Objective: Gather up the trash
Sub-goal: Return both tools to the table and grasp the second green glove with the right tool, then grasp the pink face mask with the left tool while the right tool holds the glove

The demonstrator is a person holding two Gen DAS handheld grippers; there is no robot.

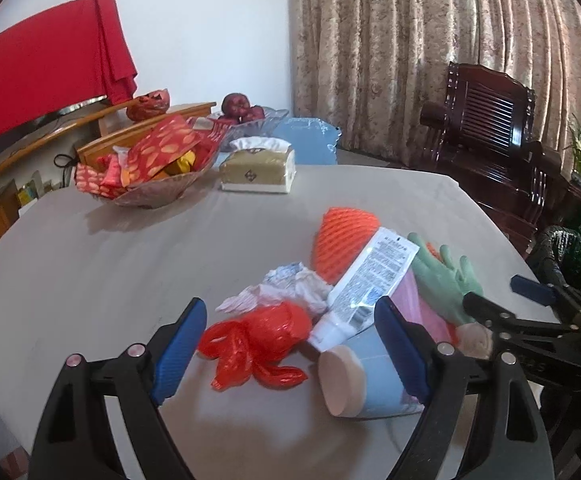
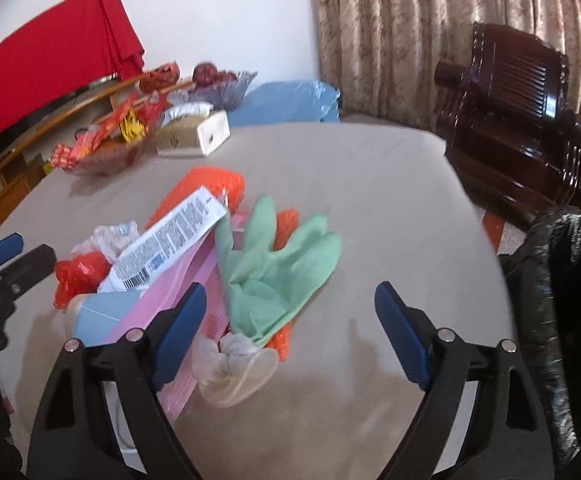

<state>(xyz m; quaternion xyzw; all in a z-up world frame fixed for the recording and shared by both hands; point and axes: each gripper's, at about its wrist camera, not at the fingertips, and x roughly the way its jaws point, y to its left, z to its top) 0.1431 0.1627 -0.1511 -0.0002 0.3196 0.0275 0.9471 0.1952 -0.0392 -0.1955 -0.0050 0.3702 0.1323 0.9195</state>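
A heap of trash lies on the grey table (image 1: 90, 264): a red plastic bag (image 1: 258, 340), crumpled white wrappers (image 1: 286, 288), a white tube (image 1: 366, 284), a blue cylinder with a beige cap (image 1: 366, 376), orange foam netting (image 1: 342, 240), pink sheets (image 2: 178, 304) and a green glove (image 2: 274, 264). My left gripper (image 1: 290, 352) is open, its jaws spread on either side of the red bag and the blue cylinder. My right gripper (image 2: 286, 336) is open just above the glove's cuff and a clear plastic wad (image 2: 230, 368).
A black trash bag (image 2: 562, 280) hangs past the table's right edge. A tissue box (image 1: 258, 168), a snack bowl (image 1: 146, 168) and a fruit dish (image 1: 250, 116) stand at the far side. Dark wooden chairs (image 1: 490, 128) stand by the curtain.
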